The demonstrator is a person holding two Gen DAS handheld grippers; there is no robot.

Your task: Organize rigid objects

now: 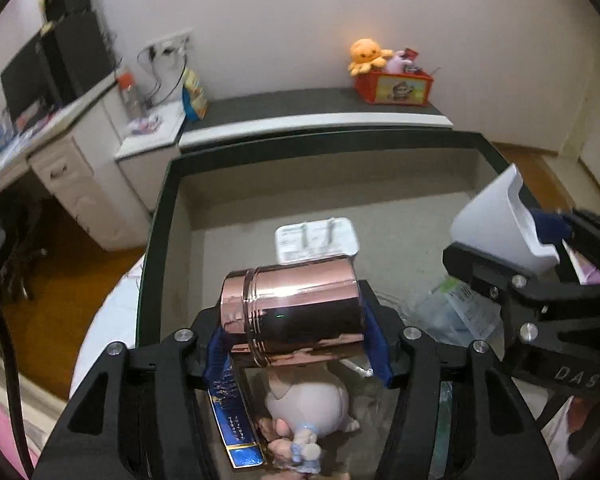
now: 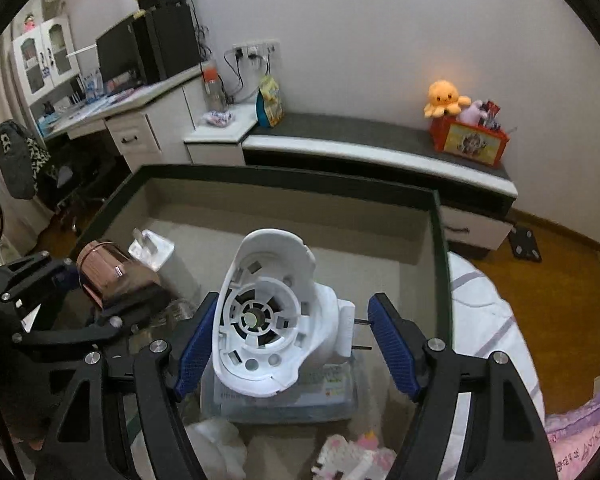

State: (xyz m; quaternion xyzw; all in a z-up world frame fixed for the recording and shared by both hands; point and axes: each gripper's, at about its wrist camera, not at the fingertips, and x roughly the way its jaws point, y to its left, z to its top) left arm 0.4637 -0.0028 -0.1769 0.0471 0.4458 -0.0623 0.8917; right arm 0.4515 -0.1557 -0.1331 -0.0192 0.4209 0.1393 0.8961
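Observation:
My left gripper [image 1: 296,344] is shut on a shiny copper tin [image 1: 292,310], held sideways above the near edge of a large dark-rimmed storage box [image 1: 160,216]; the tin also shows in the right wrist view [image 2: 108,276]. My right gripper [image 2: 296,344] holds a white plastic appliance part [image 2: 268,320] with a plug; the left pad touches it, the right pad stands apart from it. The part also shows in the left wrist view [image 1: 496,224]. A white rectangular adapter [image 1: 316,238] lies on the box floor.
Under the left gripper lie a pig figurine [image 1: 312,404] and a blue packet [image 1: 236,428]. A clear lidded container [image 2: 284,400] and a pink block toy [image 2: 352,460] lie below the right gripper. Behind the box stand a low bench [image 2: 380,140] and a desk [image 2: 112,108].

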